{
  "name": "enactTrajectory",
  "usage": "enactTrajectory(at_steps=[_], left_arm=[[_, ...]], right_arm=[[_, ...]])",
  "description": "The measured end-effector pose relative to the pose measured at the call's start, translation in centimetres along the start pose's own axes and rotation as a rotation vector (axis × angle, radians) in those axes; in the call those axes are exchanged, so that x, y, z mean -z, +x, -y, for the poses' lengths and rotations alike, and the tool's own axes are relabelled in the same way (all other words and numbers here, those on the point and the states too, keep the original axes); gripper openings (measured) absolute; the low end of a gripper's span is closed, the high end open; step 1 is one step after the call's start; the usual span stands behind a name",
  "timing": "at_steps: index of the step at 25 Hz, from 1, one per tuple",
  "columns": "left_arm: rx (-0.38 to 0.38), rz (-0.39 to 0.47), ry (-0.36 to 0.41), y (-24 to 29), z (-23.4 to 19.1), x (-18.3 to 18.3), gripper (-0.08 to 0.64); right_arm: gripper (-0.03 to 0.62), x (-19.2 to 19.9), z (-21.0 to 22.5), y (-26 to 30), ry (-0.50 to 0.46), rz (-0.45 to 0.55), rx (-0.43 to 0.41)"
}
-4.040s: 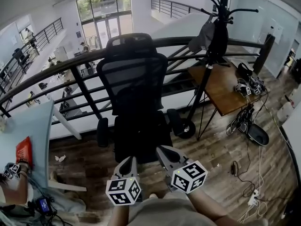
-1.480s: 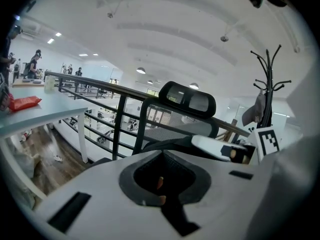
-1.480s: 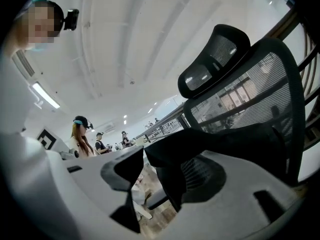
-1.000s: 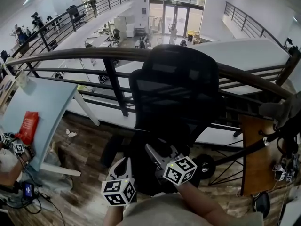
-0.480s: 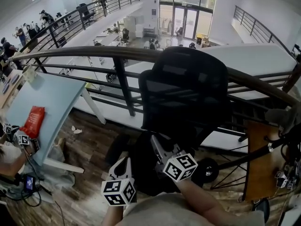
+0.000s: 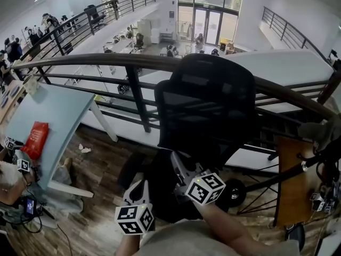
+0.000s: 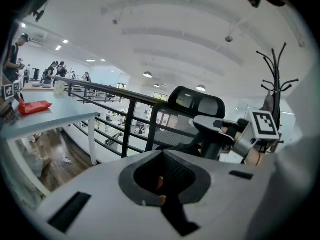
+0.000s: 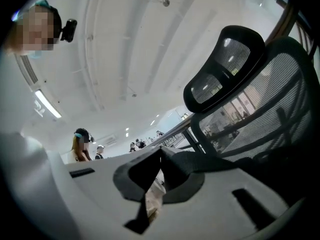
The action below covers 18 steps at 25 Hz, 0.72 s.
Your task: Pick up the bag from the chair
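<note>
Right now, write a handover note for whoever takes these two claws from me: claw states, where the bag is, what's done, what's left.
Right claw: has just been closing, now shut, apparently on a dark strap of the bag.
Left claw: shut, empty, short of the chair.
Bag: dark against the black seat; can't tell whether it is off the seat.
Done: reach and grip.
Left: lift the bag clear of the chair.

Head view: high, steeply down onto office chair [image 6: 208,105] backrest, railing [image 6: 106,63] beyond.
Left gripper view: low, along own jaws; chair and right gripper [image 7: 202,123] at mid-distance.
Right gripper view: close under chair headrest [image 8: 225,69], tilted up.
Chair shared by all three.
</note>
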<state>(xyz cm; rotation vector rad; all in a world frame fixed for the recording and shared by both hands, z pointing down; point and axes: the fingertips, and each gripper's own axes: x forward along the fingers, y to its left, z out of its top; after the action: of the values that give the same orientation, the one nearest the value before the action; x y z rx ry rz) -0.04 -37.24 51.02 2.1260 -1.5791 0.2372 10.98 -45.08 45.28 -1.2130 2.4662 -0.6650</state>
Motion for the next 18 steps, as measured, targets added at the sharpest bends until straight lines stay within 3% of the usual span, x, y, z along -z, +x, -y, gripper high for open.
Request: enactTrajectory(at_steps=[18], left_arm=[[0.035,0.034,0.018,-1.1,1.7,0.1,0.003]], right_arm=[[0.002,-1.2,-3.7,-3.5,-0.002,-0.006,-0.059]])
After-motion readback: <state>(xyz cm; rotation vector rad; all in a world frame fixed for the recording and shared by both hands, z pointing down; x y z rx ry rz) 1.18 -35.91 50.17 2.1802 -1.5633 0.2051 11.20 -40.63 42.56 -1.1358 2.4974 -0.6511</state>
